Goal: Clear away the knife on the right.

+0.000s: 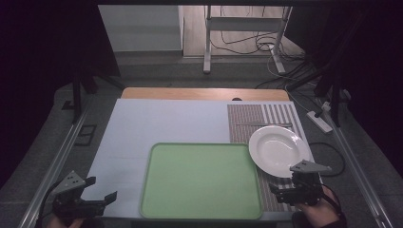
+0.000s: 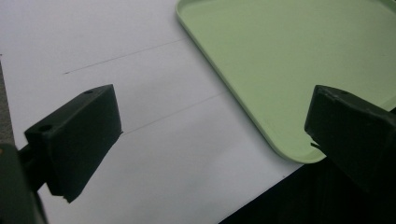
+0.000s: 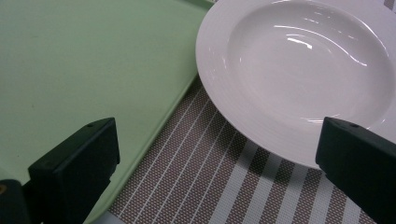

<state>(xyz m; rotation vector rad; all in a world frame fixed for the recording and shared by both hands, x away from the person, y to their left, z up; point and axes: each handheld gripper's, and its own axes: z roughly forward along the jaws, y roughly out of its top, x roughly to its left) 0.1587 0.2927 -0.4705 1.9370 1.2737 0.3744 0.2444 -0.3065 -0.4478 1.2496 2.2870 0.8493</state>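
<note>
Plate (image 1: 278,150) sits on the striped mat (image 1: 247,121), right of the tray (image 1: 199,180), overlapping its edge. Both my grippers (image 1: 285,187) (image 1: 102,187) gape empty; a shallow rim grab could let it slip.

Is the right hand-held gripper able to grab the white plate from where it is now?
Probably yes. The right hand-held gripper sits just near the white plate with its jaws open wide, and nothing lies between them on the striped mat. The plate's near rim looks free to grip, beside the green tray.
</note>
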